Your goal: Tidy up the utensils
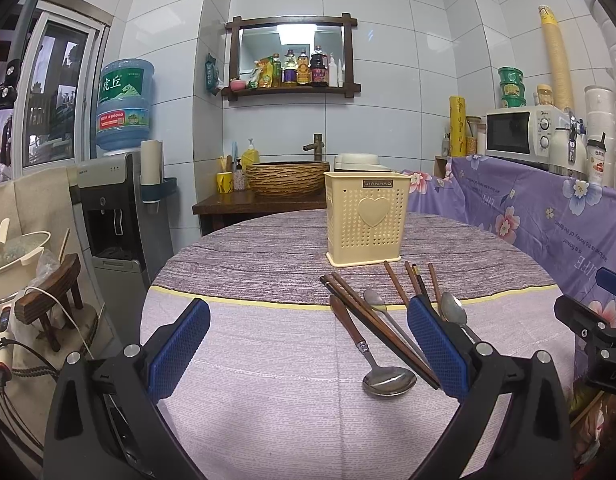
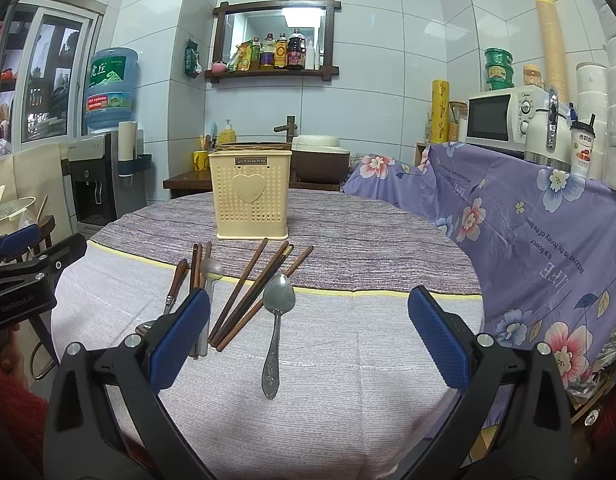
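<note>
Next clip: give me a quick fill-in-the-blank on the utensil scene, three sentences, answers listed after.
1. The cream utensil holder has a raised ____ shape on its front.
2. Both the left gripper and the right gripper are ____, holding nothing.
3. The all-metal spoon in front of the right gripper lies with its bowl pointing ____ the holder.

Answers: heart; open; toward
</note>
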`<control>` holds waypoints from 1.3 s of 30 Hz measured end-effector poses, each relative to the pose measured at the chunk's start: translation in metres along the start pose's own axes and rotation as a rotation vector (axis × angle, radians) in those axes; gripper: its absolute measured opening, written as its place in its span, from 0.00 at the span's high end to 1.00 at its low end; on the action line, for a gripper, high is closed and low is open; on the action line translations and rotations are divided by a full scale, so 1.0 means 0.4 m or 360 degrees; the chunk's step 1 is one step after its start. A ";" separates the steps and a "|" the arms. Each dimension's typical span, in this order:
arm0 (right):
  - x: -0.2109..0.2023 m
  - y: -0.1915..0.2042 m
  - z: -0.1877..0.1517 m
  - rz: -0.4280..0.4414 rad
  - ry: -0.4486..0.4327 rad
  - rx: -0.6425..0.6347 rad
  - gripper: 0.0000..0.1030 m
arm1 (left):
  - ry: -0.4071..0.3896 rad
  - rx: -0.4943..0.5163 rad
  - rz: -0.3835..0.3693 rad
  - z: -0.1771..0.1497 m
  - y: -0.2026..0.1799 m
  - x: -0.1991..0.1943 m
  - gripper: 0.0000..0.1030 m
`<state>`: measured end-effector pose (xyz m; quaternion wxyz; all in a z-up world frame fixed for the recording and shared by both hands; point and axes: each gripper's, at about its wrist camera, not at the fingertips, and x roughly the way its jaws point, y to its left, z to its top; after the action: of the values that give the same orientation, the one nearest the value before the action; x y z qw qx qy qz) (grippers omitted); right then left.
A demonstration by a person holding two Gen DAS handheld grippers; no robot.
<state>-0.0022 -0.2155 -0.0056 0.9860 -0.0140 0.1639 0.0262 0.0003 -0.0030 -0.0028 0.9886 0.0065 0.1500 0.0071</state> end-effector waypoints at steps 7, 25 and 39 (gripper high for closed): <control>-0.003 0.002 0.001 0.0003 0.0002 -0.0002 0.05 | 0.0003 0.0001 -0.0001 -0.002 0.001 0.000 0.05; -0.003 0.004 0.000 0.0001 0.0001 -0.0007 0.05 | 0.0003 0.0002 0.0000 -0.009 0.007 0.002 0.05; -0.001 0.008 0.002 0.0005 0.0005 -0.0013 0.05 | 0.0006 -0.0001 -0.0002 -0.013 0.014 0.002 0.05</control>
<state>-0.0023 -0.2122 -0.0048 0.9857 -0.0177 0.1653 0.0285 -0.0006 0.0025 -0.0080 0.9884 0.0062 0.1519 0.0066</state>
